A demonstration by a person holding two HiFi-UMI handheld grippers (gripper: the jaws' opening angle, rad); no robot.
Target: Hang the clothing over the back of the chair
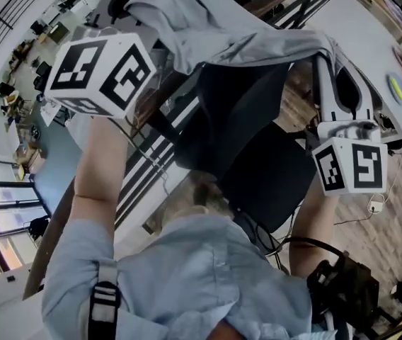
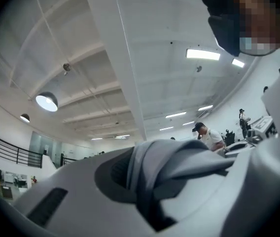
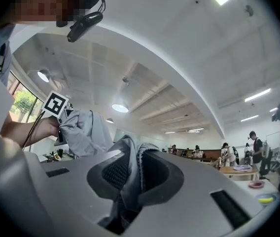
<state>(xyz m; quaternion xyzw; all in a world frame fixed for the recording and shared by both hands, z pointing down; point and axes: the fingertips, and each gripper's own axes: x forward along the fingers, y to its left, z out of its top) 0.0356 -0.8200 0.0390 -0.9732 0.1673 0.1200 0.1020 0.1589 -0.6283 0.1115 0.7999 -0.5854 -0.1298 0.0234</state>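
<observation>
A grey garment (image 1: 215,37) hangs stretched between my two grippers, above a black office chair (image 1: 257,154). My left gripper (image 2: 147,181) is shut on one bunched end of the cloth (image 2: 179,159); in the head view its marker cube (image 1: 102,73) sits at the upper left. My right gripper (image 3: 129,181) is shut on the other end, a folded hem (image 3: 132,157) pinched between its jaws. In the head view it stands at the right (image 1: 328,59) beside the chair. Both grippers point slightly upward, toward the ceiling.
A striped table edge (image 1: 151,154) runs left of the chair. A white table (image 1: 371,41) with a plate (image 1: 398,88) stands at the right. A dark bag (image 1: 346,289) lies on the wooden floor at the lower right. People stand at tables far off (image 3: 253,149).
</observation>
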